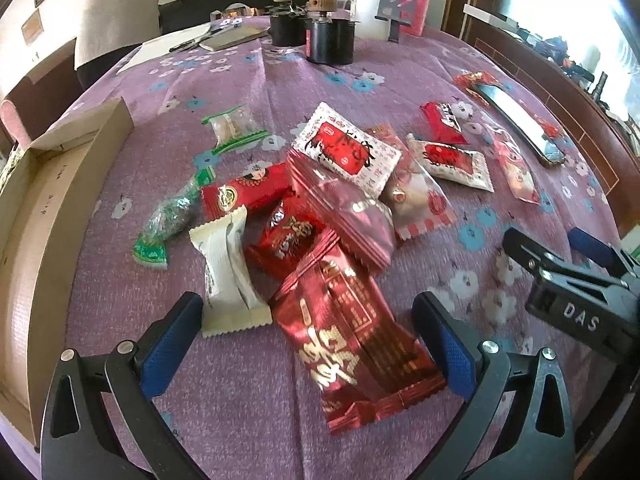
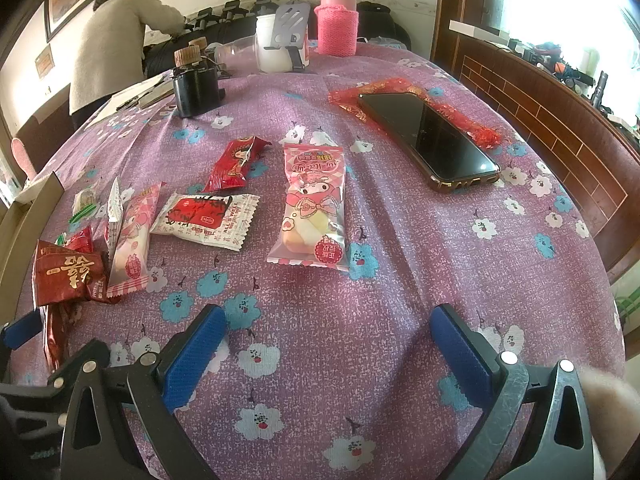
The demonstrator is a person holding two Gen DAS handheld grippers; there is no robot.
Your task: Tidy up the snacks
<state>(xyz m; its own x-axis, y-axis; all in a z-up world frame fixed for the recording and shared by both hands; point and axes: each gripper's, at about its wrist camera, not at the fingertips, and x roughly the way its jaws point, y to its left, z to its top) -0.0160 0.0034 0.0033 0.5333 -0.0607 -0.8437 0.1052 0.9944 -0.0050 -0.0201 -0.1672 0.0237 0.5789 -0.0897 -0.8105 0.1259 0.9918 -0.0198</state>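
Observation:
Several snack packets lie on a purple flowered tablecloth (image 1: 400,60). My left gripper (image 1: 308,328) is open, its jaws on either side of a dark red packet with gold writing (image 1: 352,344). A white packet (image 1: 228,276) lies beside its left finger. A green candy (image 1: 168,220) and more red and white packets lie beyond. My right gripper (image 2: 328,344) is open and empty over bare cloth, just short of a pink cartoon marshmallow packet (image 2: 310,204). It also shows at the right edge of the left wrist view (image 1: 560,264).
An open cardboard box (image 1: 44,216) stands at the table's left edge. A phone (image 2: 428,136) lies on red wrapping at the right. Black jars (image 1: 320,36), a pink bottle (image 2: 336,24), a white cup and papers stand at the back. A person stands beyond.

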